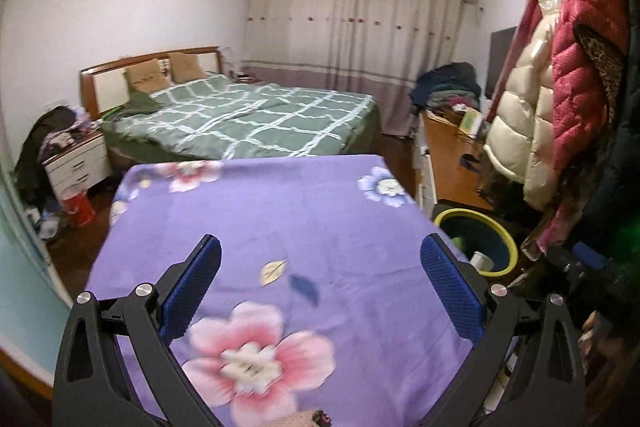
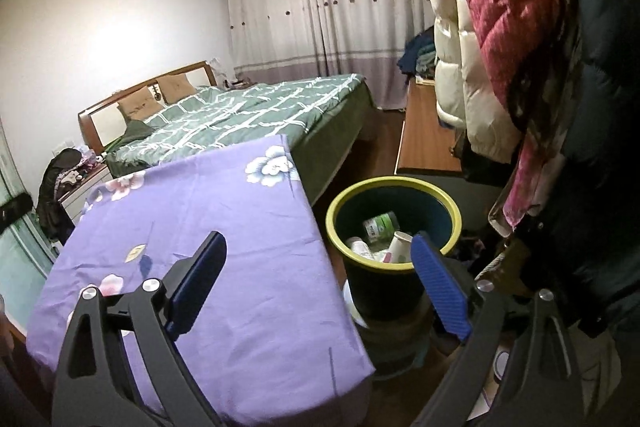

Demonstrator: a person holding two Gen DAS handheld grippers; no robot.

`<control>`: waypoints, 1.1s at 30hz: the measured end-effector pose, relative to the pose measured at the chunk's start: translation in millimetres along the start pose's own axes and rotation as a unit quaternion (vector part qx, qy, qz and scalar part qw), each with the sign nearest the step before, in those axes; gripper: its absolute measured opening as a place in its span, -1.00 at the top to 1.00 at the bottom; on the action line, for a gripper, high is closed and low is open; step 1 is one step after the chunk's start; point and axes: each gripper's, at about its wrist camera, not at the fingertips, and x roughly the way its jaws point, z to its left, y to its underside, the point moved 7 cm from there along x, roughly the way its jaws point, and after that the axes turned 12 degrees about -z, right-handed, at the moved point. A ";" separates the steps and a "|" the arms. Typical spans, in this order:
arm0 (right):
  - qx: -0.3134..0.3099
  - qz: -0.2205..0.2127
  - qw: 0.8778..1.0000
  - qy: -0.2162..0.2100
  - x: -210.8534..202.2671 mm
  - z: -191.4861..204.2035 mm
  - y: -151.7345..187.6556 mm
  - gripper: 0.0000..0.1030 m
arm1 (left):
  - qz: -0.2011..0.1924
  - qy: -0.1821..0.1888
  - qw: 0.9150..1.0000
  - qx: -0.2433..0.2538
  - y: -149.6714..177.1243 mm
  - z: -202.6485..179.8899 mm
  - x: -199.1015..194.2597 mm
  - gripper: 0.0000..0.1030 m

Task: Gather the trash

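Both grippers empty: left gripper (image 1: 320,267) and right gripper (image 2: 318,267) spread wide over the purple floral tablecloth (image 2: 208,227). Trash, cups and a bottle, lies in the yellow-rimmed bin (image 2: 394,181) at two o'clock of the table. Cloth looks cleared; collecting seems nearly finished. Next: scan for leftover litter.

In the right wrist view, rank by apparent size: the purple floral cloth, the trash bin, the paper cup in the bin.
Largest to smallest:
1. purple floral cloth, though nearness to the camera inflates it
2. trash bin
3. paper cup, lying inside the bin
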 end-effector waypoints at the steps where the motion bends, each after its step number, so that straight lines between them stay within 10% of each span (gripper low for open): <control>1: -0.004 -0.002 1.000 -0.003 -4.3 5.0 -0.7 -0.73 | -0.001 -0.005 1.000 -0.001 3.3 4.3 -4.3 -0.91; 10: -0.031 -0.022 0.998 -0.042 -30.9 35.5 -2.1 -0.75 | -0.028 -0.068 0.997 -0.009 23.0 36.7 -51.8 -0.91; 33: -0.034 -0.028 0.997 -0.061 -29.1 48.0 -8.8 -0.77 | -0.029 -0.082 0.996 -0.008 15.9 32.7 -53.0 -0.91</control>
